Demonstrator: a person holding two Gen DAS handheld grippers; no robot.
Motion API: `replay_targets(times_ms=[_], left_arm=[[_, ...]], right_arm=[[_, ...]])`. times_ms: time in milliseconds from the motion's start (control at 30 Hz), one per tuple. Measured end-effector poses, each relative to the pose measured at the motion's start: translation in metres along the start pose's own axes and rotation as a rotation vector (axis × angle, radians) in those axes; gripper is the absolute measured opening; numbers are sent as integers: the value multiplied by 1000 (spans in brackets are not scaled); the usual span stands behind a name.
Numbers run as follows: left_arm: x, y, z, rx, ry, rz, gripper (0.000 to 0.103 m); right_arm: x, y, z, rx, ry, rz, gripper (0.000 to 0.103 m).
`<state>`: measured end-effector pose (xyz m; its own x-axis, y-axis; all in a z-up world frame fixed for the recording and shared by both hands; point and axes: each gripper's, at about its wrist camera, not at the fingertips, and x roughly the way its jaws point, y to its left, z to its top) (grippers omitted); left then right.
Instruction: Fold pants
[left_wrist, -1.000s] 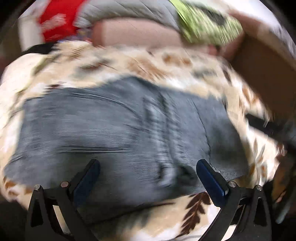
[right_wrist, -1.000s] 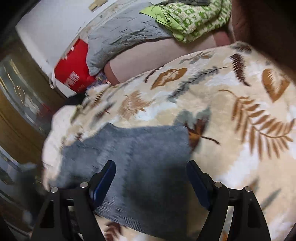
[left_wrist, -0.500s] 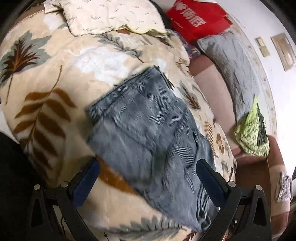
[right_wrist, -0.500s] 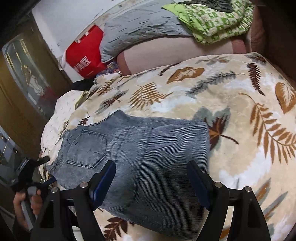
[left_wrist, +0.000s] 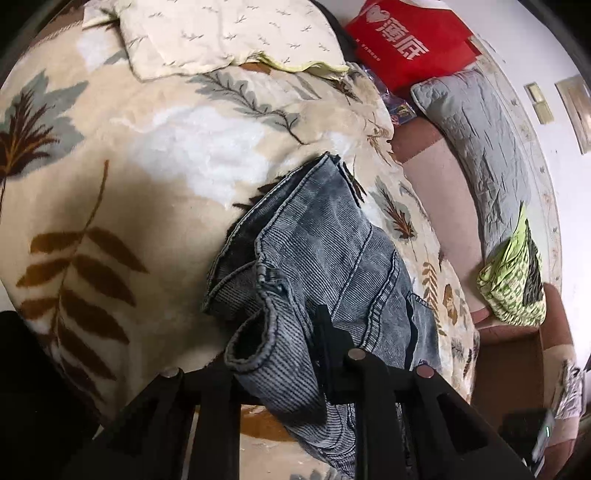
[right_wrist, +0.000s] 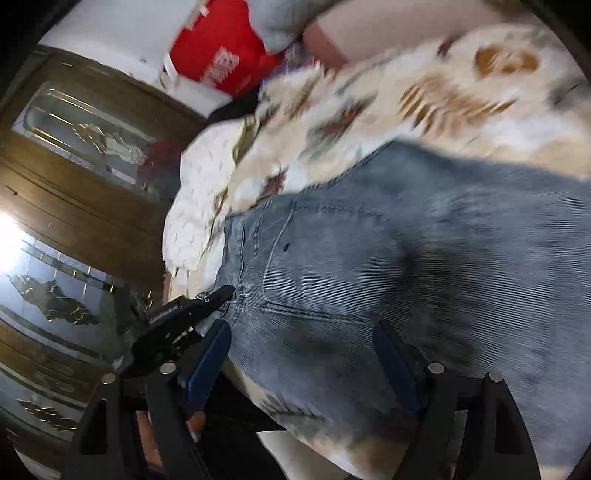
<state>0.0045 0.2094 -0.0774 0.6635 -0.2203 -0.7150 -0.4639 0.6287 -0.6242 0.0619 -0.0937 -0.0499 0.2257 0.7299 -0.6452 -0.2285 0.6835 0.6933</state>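
Grey-blue denim pants (left_wrist: 332, 254) lie on a cream leaf-print blanket (left_wrist: 122, 177). My left gripper (left_wrist: 291, 350) is shut on the pants' waistband edge, which bunches up between the fingers. In the right wrist view the pants (right_wrist: 406, 258) fill the middle, back pocket up. My right gripper (right_wrist: 303, 354) is open just above the cloth, its blue pads on either side of the pocket area. The left gripper (right_wrist: 207, 299) shows there too, pinching the waistband at the left.
A pale patterned pillow (left_wrist: 221, 33) lies at the blanket's far end. A red bag (left_wrist: 406, 40), a grey cushion (left_wrist: 480, 129) and a green cloth (left_wrist: 517, 280) sit along the sofa back. A wooden glass-panel door (right_wrist: 74, 184) stands beyond the blanket's edge.
My left gripper has closed on the waistband and bunched it up. My right gripper has dropped close over the pants, towards the waistband end; it stays open.
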Motion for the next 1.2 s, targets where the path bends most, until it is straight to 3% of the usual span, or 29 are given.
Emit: replay_targets(times_ms=[100,233,300,400,467,533,633,733,767,867,933,1033,1067,1133,1200], left_arm=[[-2,-1,-1,24,-4,19,19],[-6,-5,-4,73,-19,48,19],[-5,-7,-4,88,-23,58,20],[-4,-8,-3,102,-17,65,20],[-4,-8,-3,113,-17,66,20],[-3,-8,-3,111,-12,66,20],[-3,-7,-2,115,-7,60,20],[-3,-6,-1,118,-2,55,20],[-2,-6,-1,118,0,53,20],[-1,-7,1,125,6,52,21],[-2,-5,2,123,11,43,22],[-4,-2,3,115,21,24,26],[-7,-1,3,111,17,19,32],[-18,-3,3,119,-15,24,33],[-39,-8,1,146,-102,24,36]], right_arm=[[45,-10,6,78,136,-75,82],[29,12,13,31,82,-50,83],[27,18,18,8,48,-103,84],[65,7,18,11,164,-174,85],[62,19,19,-15,149,-198,87],[58,32,22,-21,128,-167,87],[56,42,32,-51,74,-238,87],[63,40,47,-9,34,-245,87],[69,37,53,-14,33,-260,87],[101,15,64,-7,141,-334,89],[101,26,66,-49,126,-359,89],[88,45,72,-93,111,-320,89],[79,51,79,-128,91,-346,89],[65,56,89,-176,60,-385,89],[54,52,106,-227,27,-500,89]])
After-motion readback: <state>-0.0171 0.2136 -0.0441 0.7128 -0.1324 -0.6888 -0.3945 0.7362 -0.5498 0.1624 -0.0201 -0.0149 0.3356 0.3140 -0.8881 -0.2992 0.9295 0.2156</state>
